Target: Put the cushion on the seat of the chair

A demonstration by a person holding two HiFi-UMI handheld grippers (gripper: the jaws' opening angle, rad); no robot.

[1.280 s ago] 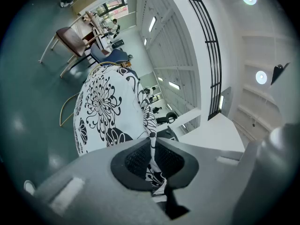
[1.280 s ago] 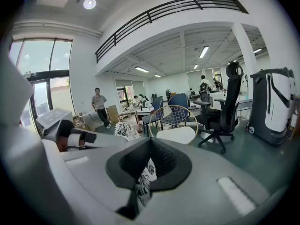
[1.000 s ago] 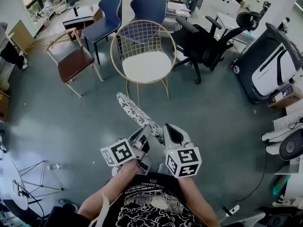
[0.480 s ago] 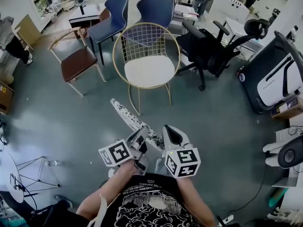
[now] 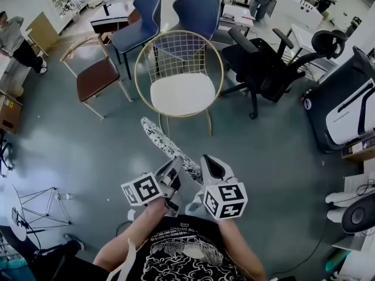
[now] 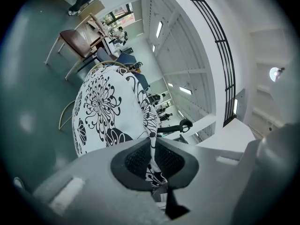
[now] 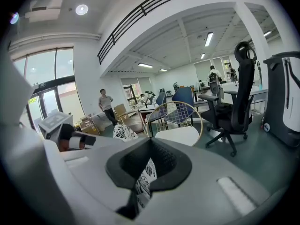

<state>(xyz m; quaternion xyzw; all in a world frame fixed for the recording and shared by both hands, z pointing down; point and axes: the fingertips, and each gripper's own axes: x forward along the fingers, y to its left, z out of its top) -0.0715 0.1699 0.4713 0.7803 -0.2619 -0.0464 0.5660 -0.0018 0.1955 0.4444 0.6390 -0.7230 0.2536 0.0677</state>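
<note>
The chair (image 5: 179, 54) looks a bit bigger and nearer than it did a moment ago. The far tip of the cushion (image 5: 167, 145) is closer to the white seat (image 5: 180, 92) than before. The person seems to be walking up to the chair with the cushion held out in front. So the carrying part looks nearly done, but the cushion is not on the seat yet. There is some bare floor (image 5: 88, 145) between the cushion and the chair legs.

The cushion is white with black flowers. It is up in the air, standing on its thin edge, and it sticks out toward the chair.

Both hands are low, just in front of the person's body, side by side. The left gripper (image 5: 174, 173) pinches the near edge of the cushion, with its jaws almost together on the thin cloth (image 6: 108, 111). The right gripper (image 5: 208, 164) pinches the same edge just beside it, and a bit of flowered cloth (image 7: 145, 179) shows between its jaws. Both point forward and a little down.

The right gripper view looks straight at the chair (image 7: 180, 121). A brown chair (image 5: 96, 78) and a black office chair (image 5: 258, 63) stand at its sides.
</note>
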